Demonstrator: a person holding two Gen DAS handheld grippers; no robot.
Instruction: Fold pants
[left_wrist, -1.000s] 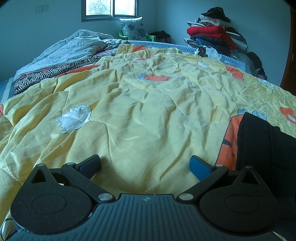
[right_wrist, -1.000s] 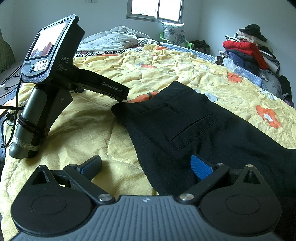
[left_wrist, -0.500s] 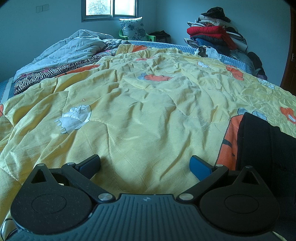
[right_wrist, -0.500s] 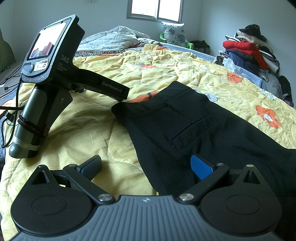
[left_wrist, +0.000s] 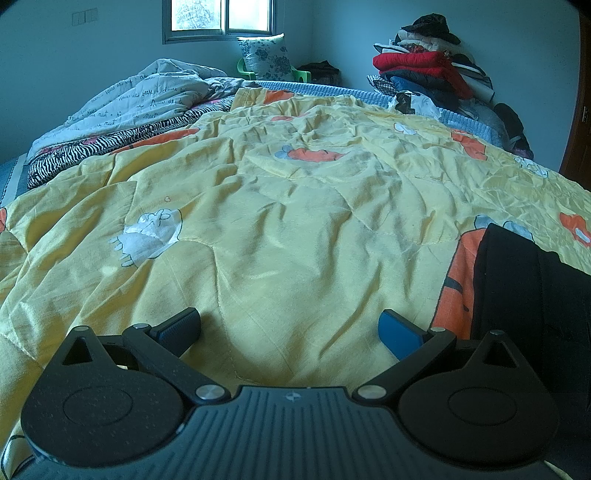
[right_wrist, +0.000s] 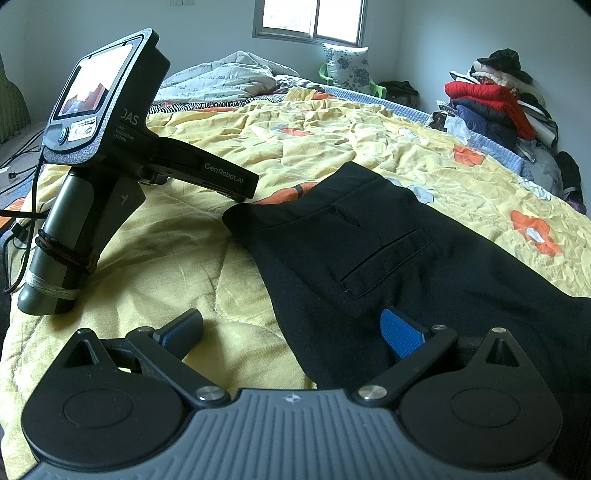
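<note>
**Both claws open, pants flat on bed**

While your right claw (right_wrist: 291, 330) sits low w/ fingers spread wide, gripping nothing, its right pad rests over the black pants (right_wrist: 388, 251) & its left pad over bare yellow quilt (right_wrist: 184, 243). Pants lie flat on the quilt, back pocket up, running off to the right. Your left claw (left_wrist: 290, 326) is spread wide too, empty, over quilt only; pants edge (left_wrist: 524, 280) shows just right of it. Seen from the right wrist, the left device's handle (right_wrist: 74, 236) stands on the quilt, left of the pants. Far side: clothes pile (right_wrist: 498, 99) by the wall, rumpled blanket (left_wrist: 147, 99) near the window (left_wrist: 221, 16).
</note>
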